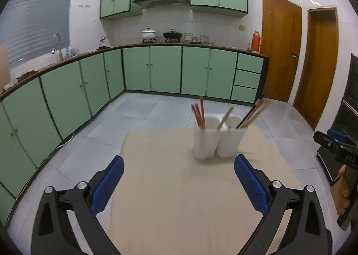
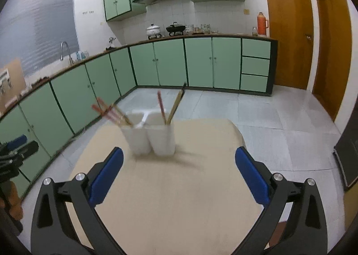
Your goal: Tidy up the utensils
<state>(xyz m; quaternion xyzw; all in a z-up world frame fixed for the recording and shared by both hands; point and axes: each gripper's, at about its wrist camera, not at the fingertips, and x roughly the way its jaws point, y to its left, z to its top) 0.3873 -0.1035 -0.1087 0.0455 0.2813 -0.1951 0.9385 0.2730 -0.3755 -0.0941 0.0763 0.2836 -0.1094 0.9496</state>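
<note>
Two claws stand spread wide with nothing between their blue pads: the left claw (image 1: pixel 179 185) fills the bottom of its own view, and the right claw (image 2: pixel 179 179) does the same in the other view, both hanging over a bare stretch of the beige surface (image 1: pixel 179 210). A white holder (image 1: pixel 216 141) with several compartments stands upright on the far part of that surface, above and right of centre in the left view and just left of centre in the right view, apart from both claws. Red chopsticks (image 1: pixel 199 113) lean in its left compartment, a single pale chopstick (image 1: pixel 226 116) in the middle one, and a mixed bundle of dark and yellowish chopsticks (image 1: pixel 254 114) slants out of the right one. At the right edge of the left view, the other claw shows with a hand (image 1: pixel 343 190) below it. Green cabinets (image 1: pixel 165 69) line the walls behind
</note>
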